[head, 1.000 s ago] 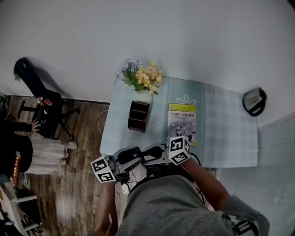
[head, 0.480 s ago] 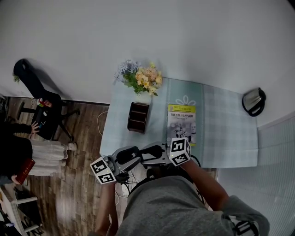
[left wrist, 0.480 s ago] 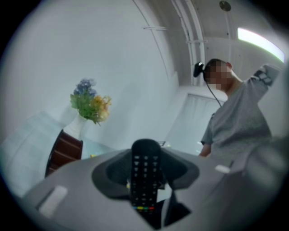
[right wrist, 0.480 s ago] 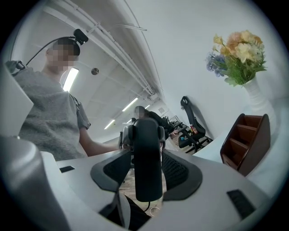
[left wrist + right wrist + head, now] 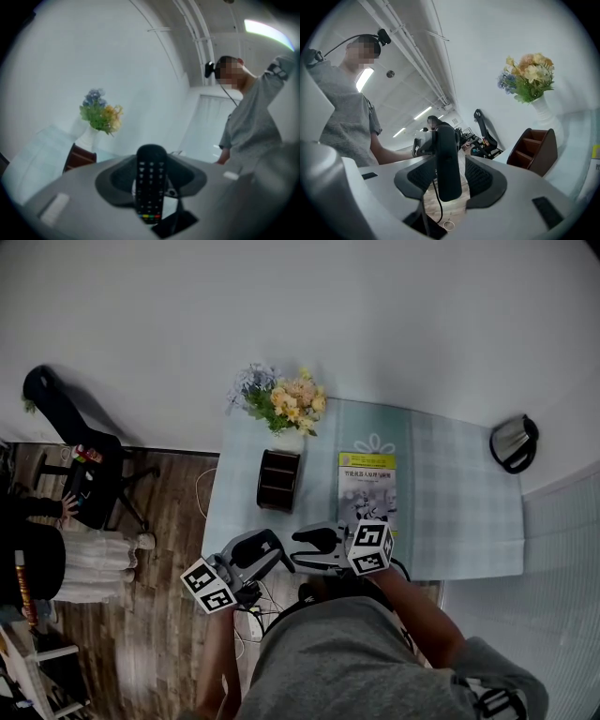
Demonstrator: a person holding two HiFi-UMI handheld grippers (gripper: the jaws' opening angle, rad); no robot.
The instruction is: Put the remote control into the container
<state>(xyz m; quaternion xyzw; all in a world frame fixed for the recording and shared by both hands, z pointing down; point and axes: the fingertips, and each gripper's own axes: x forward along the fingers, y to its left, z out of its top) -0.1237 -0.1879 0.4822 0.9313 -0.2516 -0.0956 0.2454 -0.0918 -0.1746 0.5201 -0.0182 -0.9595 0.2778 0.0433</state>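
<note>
Gripping remote control [image 5: 151, 171] in left claw [image 5: 151, 187]

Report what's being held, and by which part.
The left claw grips the remote control by its side edges, mid-length; the right claw holds nothing.

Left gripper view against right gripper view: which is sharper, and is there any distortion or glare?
Left gripper view: soft throughout, the black remote control readable only as rows of buttons, the yellow-and-blue flower bouquet smeared. Right gripper view: sharper, the brown compartmented container crisp, the ceiling strip light bright but contained. Both: fisheye bending, dark corners.
</note>
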